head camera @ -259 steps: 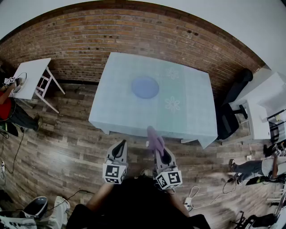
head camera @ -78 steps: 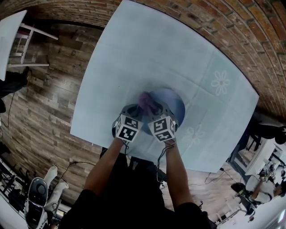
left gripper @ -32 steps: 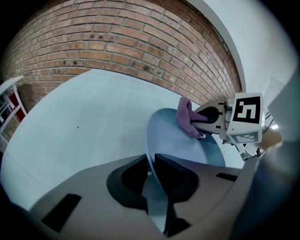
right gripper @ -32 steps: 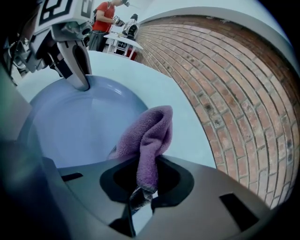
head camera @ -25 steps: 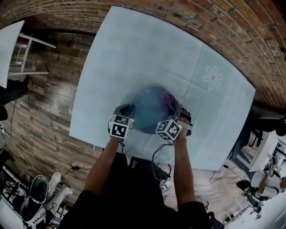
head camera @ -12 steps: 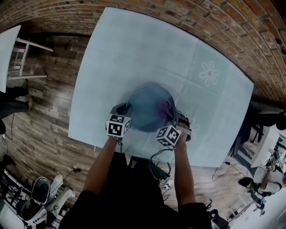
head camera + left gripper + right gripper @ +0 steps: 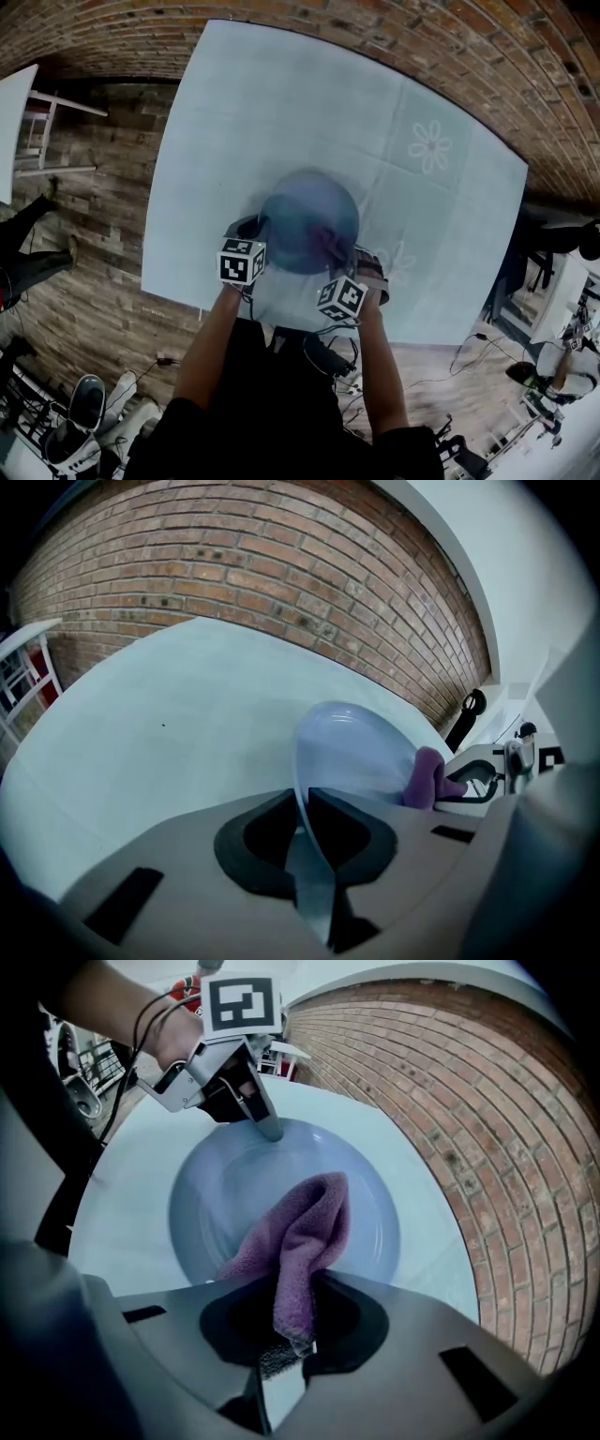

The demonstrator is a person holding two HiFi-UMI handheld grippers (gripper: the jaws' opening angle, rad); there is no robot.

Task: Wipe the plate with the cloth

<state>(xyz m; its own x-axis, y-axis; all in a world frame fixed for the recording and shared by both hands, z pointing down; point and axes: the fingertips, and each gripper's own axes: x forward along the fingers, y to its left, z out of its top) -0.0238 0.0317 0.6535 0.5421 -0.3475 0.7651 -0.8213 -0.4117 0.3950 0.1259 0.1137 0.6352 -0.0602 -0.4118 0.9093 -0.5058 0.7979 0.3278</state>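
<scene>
Mid-wipe at the pale-clothed table [image 7: 234,112]: the right gripper [image 7: 292,1297], its jaws pinched narrow on a fold of the purple cloth [image 7: 309,1222], has just swept the rag round the blue plate [image 7: 305,220]. Taking the holder's side as six o'clock, the cloth sat near two o'clock on the plate's face a second ago. It passed three o'clock and now lies at about four to five o'clock, close to the rim nearest the holder. The left gripper [image 7: 306,808] has not shifted; its jaws stand close together, clamped on the plate's rim at about eight o'clock. They hold the dish tipped up off the flat, above the middle of the table's near half. Whether its far edge rests on the tablecloth cannot be made out. From the right gripper view the cloth hangs forward out of the jaws and drapes onto the plate's inner surface, so the rag looks to be in contact. The arc covers the right-hand side of the dish; the left half and the centre, by this reading, remain to be gone over, so the job looks only partly done. A printed flower [image 7: 430,147] marks the tablecloth at one o'clock from the plate, well apart from it.
</scene>
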